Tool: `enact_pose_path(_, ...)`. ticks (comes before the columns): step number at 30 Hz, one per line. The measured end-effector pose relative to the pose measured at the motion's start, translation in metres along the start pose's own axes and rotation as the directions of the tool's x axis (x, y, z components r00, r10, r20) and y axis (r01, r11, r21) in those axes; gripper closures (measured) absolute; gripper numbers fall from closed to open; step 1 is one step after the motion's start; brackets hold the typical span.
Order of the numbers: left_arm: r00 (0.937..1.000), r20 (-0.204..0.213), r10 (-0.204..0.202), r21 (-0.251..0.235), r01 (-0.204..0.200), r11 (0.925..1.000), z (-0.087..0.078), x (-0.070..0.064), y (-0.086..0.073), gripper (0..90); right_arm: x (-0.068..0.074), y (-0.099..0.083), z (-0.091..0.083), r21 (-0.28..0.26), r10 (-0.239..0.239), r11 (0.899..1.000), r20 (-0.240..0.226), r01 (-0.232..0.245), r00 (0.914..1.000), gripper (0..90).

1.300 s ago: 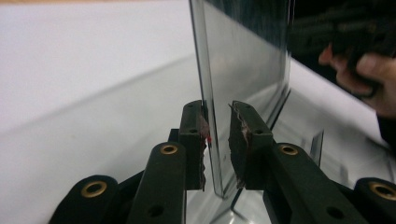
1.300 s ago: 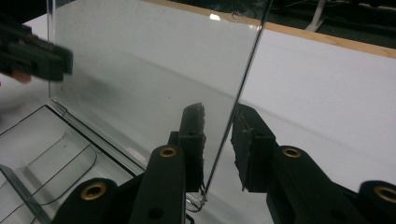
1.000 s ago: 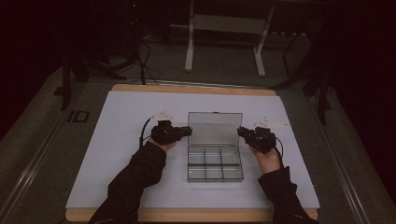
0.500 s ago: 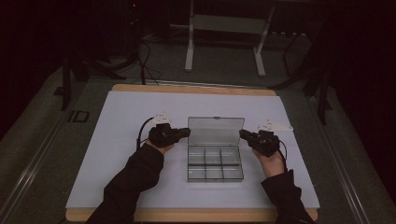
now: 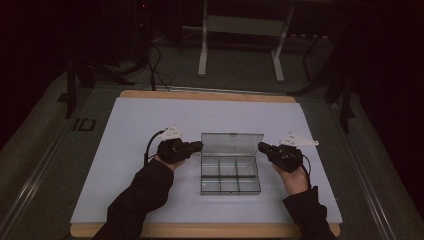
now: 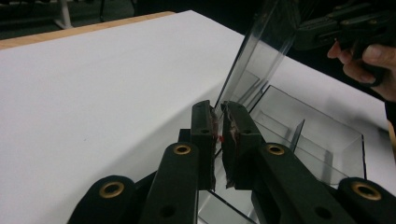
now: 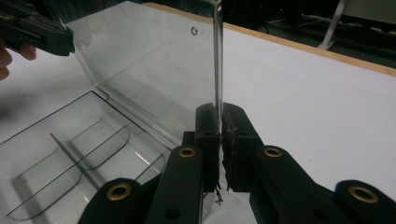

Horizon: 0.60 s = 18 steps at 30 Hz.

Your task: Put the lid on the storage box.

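A clear box sat open on the white table, the left gripper and the right gripper at its raised lid.

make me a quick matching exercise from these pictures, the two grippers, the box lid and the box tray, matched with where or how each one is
Things:
1. left gripper
2. right gripper
3. lid
4. tray

States:
A. raised, clear plastic
B. divided compartments, nothing in them
C. shut on the lid's right edge
D. shut on the lid's left edge

Pairs: 1-D, 2-C, 3-A, 4-B
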<state>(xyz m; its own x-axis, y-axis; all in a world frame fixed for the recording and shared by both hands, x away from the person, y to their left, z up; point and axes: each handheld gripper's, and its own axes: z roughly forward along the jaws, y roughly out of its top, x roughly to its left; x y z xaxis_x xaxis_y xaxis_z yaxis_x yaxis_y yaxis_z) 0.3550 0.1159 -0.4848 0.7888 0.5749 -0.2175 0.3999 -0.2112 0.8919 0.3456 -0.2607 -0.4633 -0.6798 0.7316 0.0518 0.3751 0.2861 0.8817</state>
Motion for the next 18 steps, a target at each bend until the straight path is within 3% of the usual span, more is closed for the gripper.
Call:
enact_pose_path(8, 0.9991, -0.002, 0.043, 0.019, -0.043, 0.9989, -0.005, -0.009, -0.004, 84.0, 0.002, -0.006, -0.008, 0.000, -0.027, 1.000, -0.042, 0.027, 0.9988, 85.1)
enact_pose_path(18, 0.9983, 0.015, 0.057, 0.039, -0.057, 0.9976, -0.010, -0.020, -0.016, 83.4, 0.003, -0.018, -0.018, 0.008, -0.064, 0.998, -0.116, 0.065, 0.9912, 84.0)
